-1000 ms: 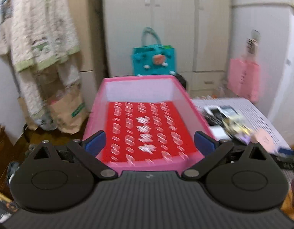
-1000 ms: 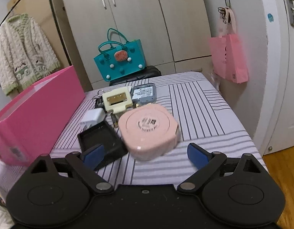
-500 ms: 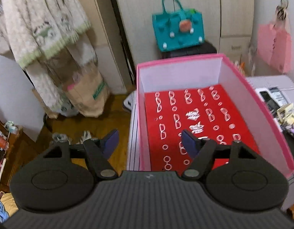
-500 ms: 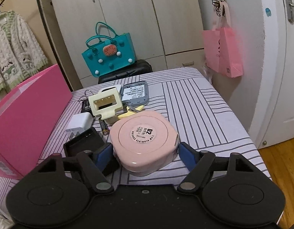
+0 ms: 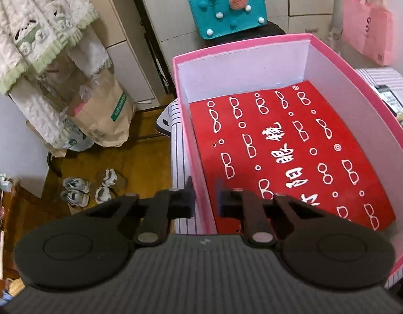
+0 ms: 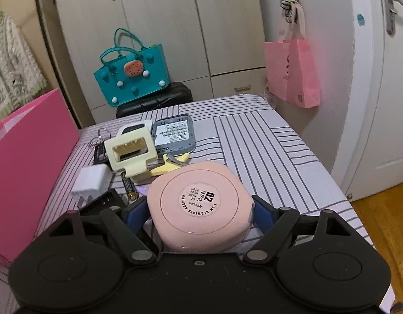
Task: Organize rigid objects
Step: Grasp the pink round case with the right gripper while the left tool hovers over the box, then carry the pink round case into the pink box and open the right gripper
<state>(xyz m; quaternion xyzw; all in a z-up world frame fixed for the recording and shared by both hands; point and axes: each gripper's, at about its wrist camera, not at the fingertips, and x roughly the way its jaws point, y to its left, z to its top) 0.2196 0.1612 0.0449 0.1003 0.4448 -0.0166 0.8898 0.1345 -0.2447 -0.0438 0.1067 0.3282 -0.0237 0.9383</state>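
A pink box [image 5: 329, 49] with a red patterned bottom stands open on the striped table. My left gripper [image 5: 204, 204] is shut on the box's left wall [image 5: 198, 178], one finger inside and one outside. My right gripper [image 6: 198, 209] is shut on a round pink case [image 6: 198, 204] that lies on the table, with a blue pad on each side of it. The box's pink side [image 6: 31, 157] shows at the left in the right wrist view.
Behind the pink case lie a cream plastic part [image 6: 130, 151], a grey device [image 6: 174, 134], a white charger [image 6: 92, 180], a battery [image 6: 128, 185], a black tray [image 6: 104, 201] and keys. The table edge [image 6: 340, 191] drops to the floor at right. Shoes [image 5: 78, 191] lie on the floor at left.
My left gripper moved to the box's left wall and closed on it. My right gripper moved forward and closed on the pink case.
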